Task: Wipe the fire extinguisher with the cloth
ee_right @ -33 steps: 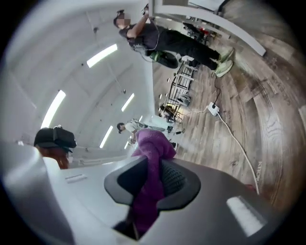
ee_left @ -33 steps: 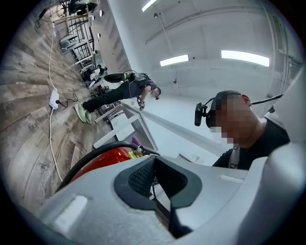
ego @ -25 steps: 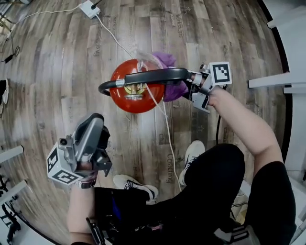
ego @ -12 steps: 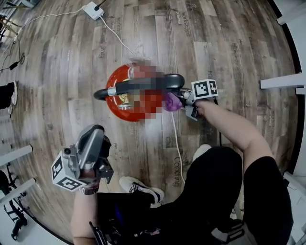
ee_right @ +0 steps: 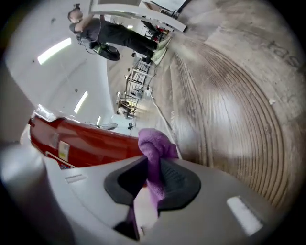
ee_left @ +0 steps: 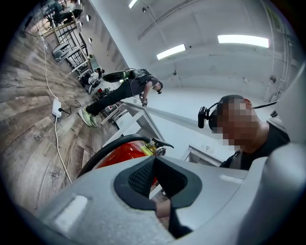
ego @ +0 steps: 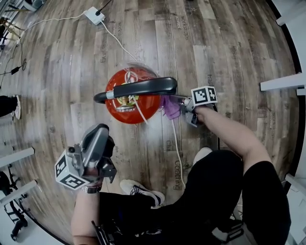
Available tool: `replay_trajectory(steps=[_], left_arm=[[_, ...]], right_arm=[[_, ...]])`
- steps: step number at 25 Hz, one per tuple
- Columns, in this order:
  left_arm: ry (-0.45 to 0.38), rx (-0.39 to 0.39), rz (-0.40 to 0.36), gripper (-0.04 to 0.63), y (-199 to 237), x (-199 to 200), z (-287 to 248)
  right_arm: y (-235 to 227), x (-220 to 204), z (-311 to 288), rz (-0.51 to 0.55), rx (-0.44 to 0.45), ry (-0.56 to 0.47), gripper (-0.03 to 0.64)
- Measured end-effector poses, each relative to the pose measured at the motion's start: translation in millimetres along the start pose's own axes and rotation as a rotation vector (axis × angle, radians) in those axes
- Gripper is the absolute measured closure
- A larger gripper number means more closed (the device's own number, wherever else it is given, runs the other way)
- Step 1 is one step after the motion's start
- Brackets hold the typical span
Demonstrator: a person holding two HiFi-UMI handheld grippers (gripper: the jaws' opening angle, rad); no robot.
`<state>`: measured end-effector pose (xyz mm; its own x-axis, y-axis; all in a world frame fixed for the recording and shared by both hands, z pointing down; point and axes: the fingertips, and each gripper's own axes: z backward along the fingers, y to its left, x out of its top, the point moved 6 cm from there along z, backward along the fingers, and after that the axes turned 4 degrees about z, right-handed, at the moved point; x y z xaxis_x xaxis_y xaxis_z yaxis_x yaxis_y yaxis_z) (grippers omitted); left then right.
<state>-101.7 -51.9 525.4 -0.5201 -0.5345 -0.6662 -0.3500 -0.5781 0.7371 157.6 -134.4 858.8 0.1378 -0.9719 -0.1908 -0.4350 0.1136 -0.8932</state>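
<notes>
Pinching the purple cloth between its jaws, the right gripper held it just ahead of its tips, beside the red fire extinguisher. The left gripper was closed and empty, with the extinguisher well ahead of it.

The wood-plank floor bears the red fire extinguisher (standing upright) and a white power strip.

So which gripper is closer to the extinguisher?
Right. The right gripper, shut on the cloth, is right beside the extinguisher. The left gripper, shut and empty, is clearly apart from it, back toward the person.
</notes>
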Motion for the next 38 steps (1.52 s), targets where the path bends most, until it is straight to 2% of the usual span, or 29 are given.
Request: replay_trajectory(steps=[5, 7, 10, 12, 14, 18, 21, 22, 24, 29, 31, 33, 36, 38], left_arm=[[-0.048, -0.012, -0.019, 0.598, 3, 13, -7], [-0.065, -0.018, -0.026, 0.598, 3, 18, -10], [-0.089, -0.025, -0.027, 0.598, 3, 25, -12], [-0.109, -0.024, -0.025, 0.598, 3, 29, -12], [-0.13, -0.025, -0.025, 0.598, 3, 34, -11], [-0.164, -0.027, -0.062, 0.598, -2, 47, -5], [-0.175, -0.066, -0.112, 0.597, -14, 56, -6], [-0.181, -0.083, -0.13, 0.597, -19, 59, -7], [-0.195, -0.109, -0.175, 0.516, -29, 63, -10], [-0.264, -0.139, -0.347, 0.425, -65, 81, -19], [-0.282, -0.152, -0.384, 0.399, -75, 84, -21], [-0.283, -0.173, -0.374, 0.375, -80, 85, -22], [-0.252, -0.192, -0.328, 0.299, -80, 78, -24], [-0.239, -0.217, -0.291, 0.298, -81, 74, -23]], right_arm=[[85, 26, 45, -0.024, 0.299, -0.136, 0.546], [118, 35, 71, -0.006, 0.386, -0.172, 0.546], [164, 57, 112, 0.059, 0.485, -0.222, 0.546], [198, 77, 141, 0.18, 0.528, -0.23, 0.546], [237, 101, 166, 0.38, 0.532, -0.188, 0.546], [344, 139, 187, 0.813, 0.484, -0.008, 0.546], [419, 136, 182, 1.004, 0.455, 0.079, 0.546], [432, 133, 178, 1.029, 0.451, 0.094, 0.546], [447, 124, 169, 1.045, 0.448, 0.111, 0.546], [459, 100, 141, 1.015, 0.452, 0.131, 0.546], [465, 90, 129, 1.007, 0.452, 0.141, 0.546], [473, 80, 117, 1.005, 0.452, 0.155, 0.546], [487, 65, 100, 1.011, 0.449, 0.179, 0.546], [497, 57, 90, 1.015, 0.448, 0.192, 0.546]])
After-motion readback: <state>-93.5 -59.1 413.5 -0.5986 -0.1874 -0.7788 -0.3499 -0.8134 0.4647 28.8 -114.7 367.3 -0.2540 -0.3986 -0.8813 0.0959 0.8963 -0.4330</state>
